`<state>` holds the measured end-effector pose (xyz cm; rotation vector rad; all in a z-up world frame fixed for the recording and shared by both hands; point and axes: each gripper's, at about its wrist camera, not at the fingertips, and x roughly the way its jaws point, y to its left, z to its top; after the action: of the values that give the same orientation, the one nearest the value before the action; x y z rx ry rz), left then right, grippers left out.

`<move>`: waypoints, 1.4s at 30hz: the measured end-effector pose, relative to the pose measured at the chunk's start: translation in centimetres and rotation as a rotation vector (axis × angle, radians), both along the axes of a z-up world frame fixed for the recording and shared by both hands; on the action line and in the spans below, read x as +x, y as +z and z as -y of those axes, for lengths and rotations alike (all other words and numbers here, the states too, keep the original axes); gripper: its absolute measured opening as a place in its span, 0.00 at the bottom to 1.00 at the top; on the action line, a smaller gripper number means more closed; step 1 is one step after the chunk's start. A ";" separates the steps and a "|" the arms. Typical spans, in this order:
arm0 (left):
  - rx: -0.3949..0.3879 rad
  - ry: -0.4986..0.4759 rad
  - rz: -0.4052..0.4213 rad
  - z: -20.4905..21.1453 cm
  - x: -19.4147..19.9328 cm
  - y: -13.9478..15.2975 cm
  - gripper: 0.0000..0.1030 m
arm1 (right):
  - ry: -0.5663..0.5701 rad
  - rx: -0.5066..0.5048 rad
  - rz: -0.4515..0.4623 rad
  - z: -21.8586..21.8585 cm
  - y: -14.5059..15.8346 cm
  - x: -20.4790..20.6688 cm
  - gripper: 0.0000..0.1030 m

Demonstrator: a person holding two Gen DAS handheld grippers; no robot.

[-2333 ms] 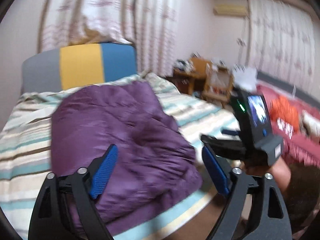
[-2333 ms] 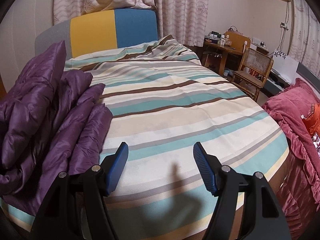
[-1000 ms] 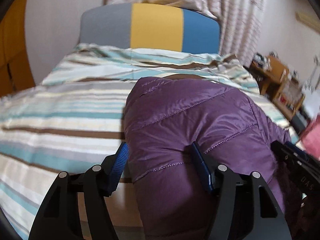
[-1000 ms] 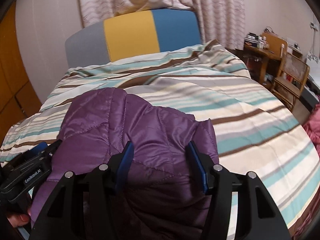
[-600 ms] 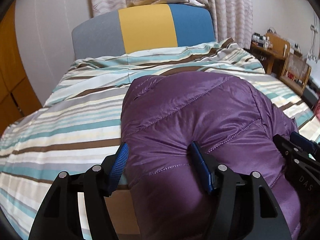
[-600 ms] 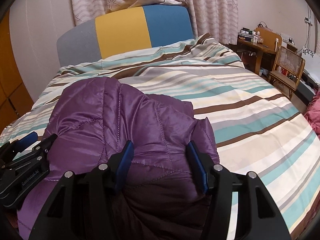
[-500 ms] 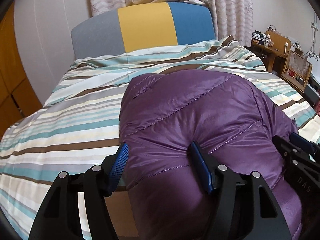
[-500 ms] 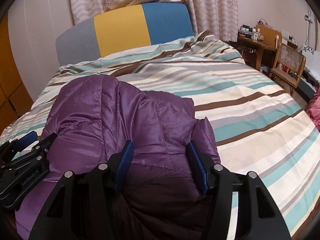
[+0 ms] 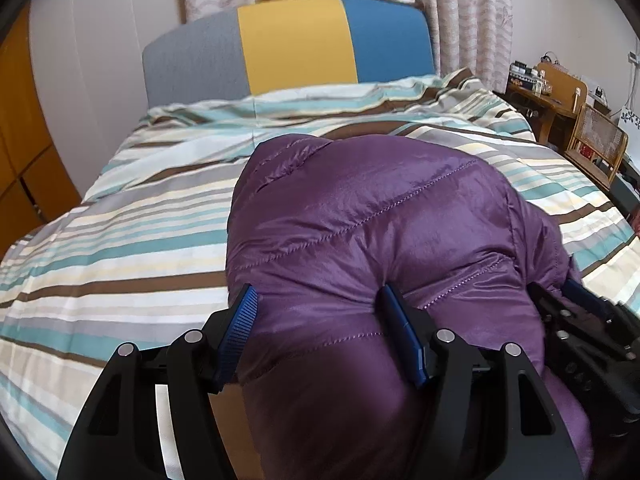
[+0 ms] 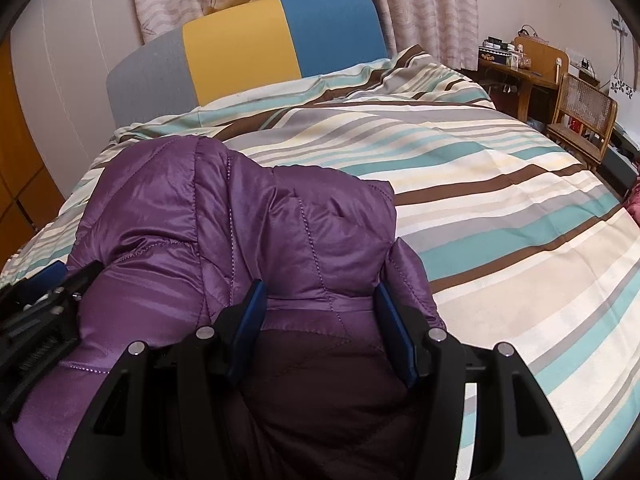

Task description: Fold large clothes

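Note:
A purple quilted jacket (image 9: pixel 380 208) lies bunched on the striped bed cover (image 9: pixel 120 240). My left gripper (image 9: pixel 320 316) is shut on a thick fold at the jacket's near left side, and its right pad dents the fabric. In the right wrist view the same jacket (image 10: pixel 200 208) fills the lower left, its dark lining showing near the camera. My right gripper (image 10: pixel 320 312) is shut on the near right part, over the hem and lining. Each gripper shows at the other view's edge: the right gripper (image 9: pixel 580 320), the left gripper (image 10: pixel 44 292).
The bed cover (image 10: pixel 500 200) stretches far and right of the jacket. A grey, yellow and blue headboard (image 9: pixel 296 44) stands at the back under curtains. A wooden desk and cane chair (image 10: pixel 584 108) stand right of the bed, and orange cupboard doors (image 9: pixel 20 120) are at the left.
Both grippers stood open earlier and now grip the jacket. Over the last second both sank a little towards the bed, the jacket still held, and the left view swung slightly.

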<state>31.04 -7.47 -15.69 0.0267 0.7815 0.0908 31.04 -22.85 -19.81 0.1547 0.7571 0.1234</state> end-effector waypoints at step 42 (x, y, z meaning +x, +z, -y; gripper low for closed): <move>-0.184 0.089 -0.041 0.0 3.1 -2.5 0.90 | 0.006 0.020 -0.060 -0.2 0.5 4.2 0.56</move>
<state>34.19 -7.49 -18.18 -0.1809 0.8290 0.1028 35.20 -22.61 -19.28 0.1758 0.8159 0.1328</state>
